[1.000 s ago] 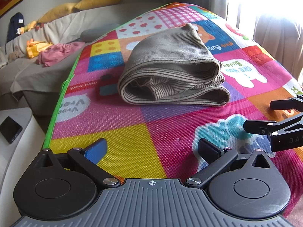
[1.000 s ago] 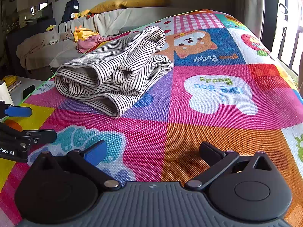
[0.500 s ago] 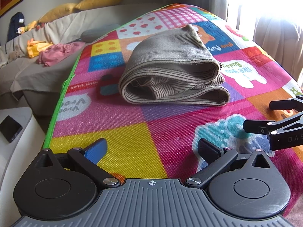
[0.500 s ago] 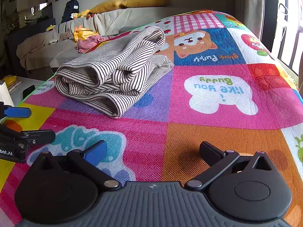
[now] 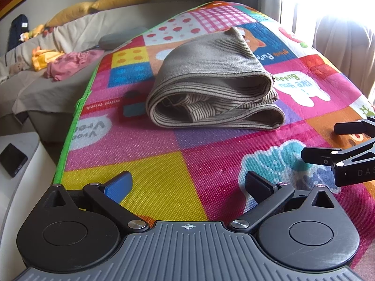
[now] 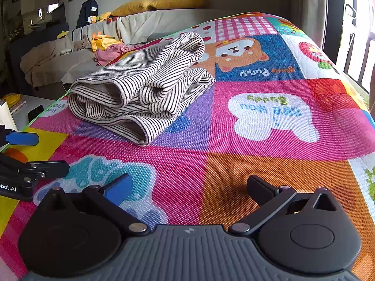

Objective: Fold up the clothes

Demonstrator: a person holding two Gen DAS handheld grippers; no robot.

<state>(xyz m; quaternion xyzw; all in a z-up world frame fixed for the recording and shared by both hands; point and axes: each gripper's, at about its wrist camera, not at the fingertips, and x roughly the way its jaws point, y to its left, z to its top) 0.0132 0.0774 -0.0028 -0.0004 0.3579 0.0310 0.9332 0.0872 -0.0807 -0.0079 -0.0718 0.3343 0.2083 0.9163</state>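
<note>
A striped garment [image 5: 211,89] [image 6: 140,93], black and white, lies folded in a thick bundle on the colourful patchwork mat [image 5: 150,178] [image 6: 269,171]. Both grippers rest low near the mat's front edge, well short of the bundle. My left gripper [image 5: 187,185] stands open with nothing between its fingers; it also shows at the left edge of the right wrist view [image 6: 37,154]. My right gripper [image 6: 189,187] is open and empty too, and its fingers [image 5: 328,157] reach in from the right edge of the left wrist view.
A sofa [image 6: 140,23] with yellow cushions and loose pink clothes [image 5: 70,63] stands beyond the mat's left edge. A white side table [image 5: 18,154] with a dark phone [image 5: 13,160] lies at the left. Curtains and a bright window [image 5: 339,35] are on the right.
</note>
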